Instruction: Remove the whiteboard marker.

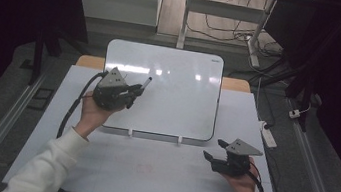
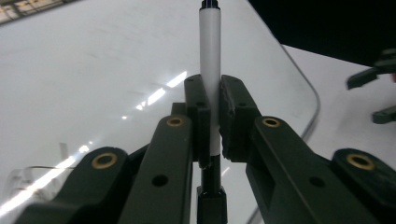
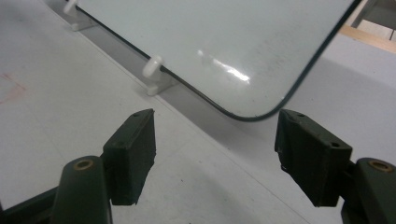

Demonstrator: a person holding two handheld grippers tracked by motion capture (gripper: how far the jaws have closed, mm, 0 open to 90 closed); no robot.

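Gripping marker (image 2: 210, 70) tight in left tool (image 1: 135, 91), tip aiming out over whiteboard (image 1: 177, 102); right tool (image 1: 215, 150) idling open, empty, nearby.

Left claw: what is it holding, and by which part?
The left claw is shut on a marker, gripping the white barrel near its black rear end; the tip points toward the whiteboard.

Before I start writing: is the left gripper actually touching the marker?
Touching. In the left gripper view, the left gripper has both pads pressed against the marker.
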